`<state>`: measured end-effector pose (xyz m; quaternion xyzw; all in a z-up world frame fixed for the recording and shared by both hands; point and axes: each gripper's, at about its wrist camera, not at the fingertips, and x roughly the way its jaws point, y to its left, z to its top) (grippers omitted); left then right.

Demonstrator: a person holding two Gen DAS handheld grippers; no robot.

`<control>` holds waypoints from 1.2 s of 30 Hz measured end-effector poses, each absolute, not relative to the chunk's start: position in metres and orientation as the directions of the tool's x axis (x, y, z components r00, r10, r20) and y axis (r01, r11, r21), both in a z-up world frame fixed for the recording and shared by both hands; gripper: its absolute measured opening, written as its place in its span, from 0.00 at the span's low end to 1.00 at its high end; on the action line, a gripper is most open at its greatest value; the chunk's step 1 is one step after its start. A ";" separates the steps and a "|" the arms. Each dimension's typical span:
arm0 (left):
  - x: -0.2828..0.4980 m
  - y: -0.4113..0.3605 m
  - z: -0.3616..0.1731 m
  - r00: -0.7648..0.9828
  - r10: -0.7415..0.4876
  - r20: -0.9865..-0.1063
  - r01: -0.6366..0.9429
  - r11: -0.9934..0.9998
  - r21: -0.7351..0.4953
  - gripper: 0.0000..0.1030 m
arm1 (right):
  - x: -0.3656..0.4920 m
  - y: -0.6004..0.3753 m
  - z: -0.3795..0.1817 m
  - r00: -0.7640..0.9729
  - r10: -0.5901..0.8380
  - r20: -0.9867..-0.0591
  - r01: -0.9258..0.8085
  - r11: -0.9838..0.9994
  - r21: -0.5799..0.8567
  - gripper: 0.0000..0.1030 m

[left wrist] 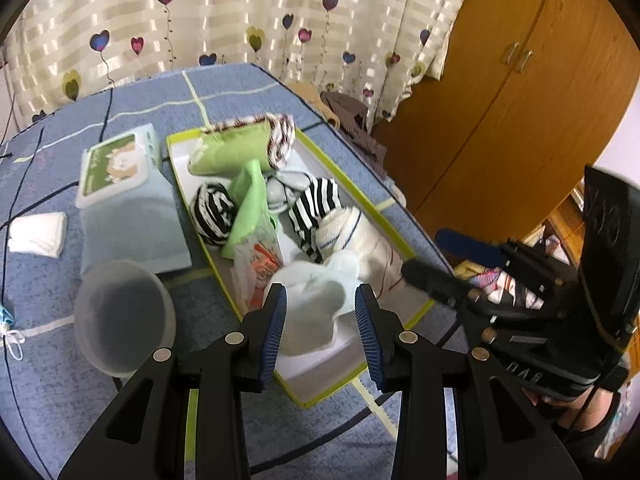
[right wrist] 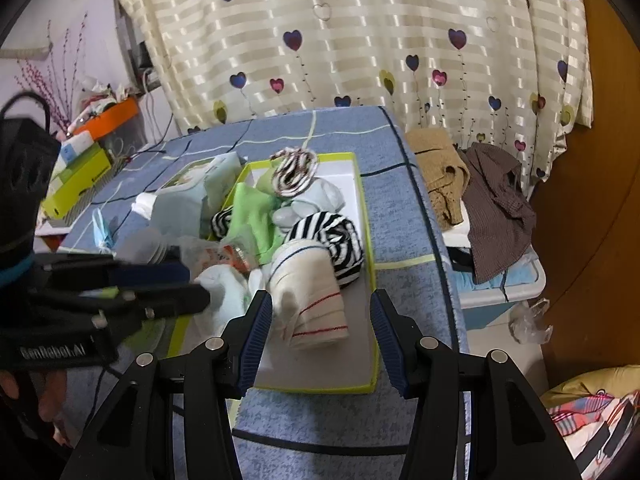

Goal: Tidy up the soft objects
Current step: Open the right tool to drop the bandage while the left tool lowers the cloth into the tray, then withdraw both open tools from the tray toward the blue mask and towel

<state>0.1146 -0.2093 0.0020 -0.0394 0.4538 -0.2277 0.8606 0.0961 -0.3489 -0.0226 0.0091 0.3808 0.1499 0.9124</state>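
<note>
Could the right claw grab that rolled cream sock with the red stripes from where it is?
Probably yes. The right claw stands open just in front of the cream sock, nothing lying between them inside the green-edged box.

Two black-and-white striped socks (left wrist: 216, 212), one green-rimmed box (left wrist: 396, 224), one clear cup (left wrist: 124, 316)

Tray (left wrist: 394, 236) on table (left wrist: 240, 92), rolled socks (left wrist: 316, 208) and cloths (left wrist: 228, 148) piled in it. Wipes pack (left wrist: 116, 164) just left of tray, plastic cup (left wrist: 120, 316) before pack, folded cloth (left wrist: 38, 234) further left. Curtain (left wrist: 240, 12) behind table, wardrobe (left wrist: 520, 80) right.
</note>
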 end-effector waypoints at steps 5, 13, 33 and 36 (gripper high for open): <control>0.109 -0.197 0.015 0.517 -0.438 -0.735 0.345 0.893 -0.290 0.36 | 0.089 -0.333 -0.029 0.630 0.299 -0.716 -0.307 0.944 0.124 0.49; 0.104 -0.170 0.026 0.565 -0.410 -0.716 0.302 0.910 -0.283 0.36 | 0.104 -0.311 -0.042 0.611 0.272 -0.744 -0.305 0.948 0.096 0.49; 0.111 -0.131 0.024 0.597 -0.388 -0.702 0.239 0.922 -0.306 0.36 | 0.131 -0.299 -0.053 0.601 0.203 -0.773 -0.255 0.965 0.055 0.49; 0.111 -0.123 0.024 0.604 -0.390 -0.695 0.229 0.920 -0.318 0.36 | 0.139 -0.298 -0.053 0.603 0.203 -0.772 -0.256 0.965 0.054 0.49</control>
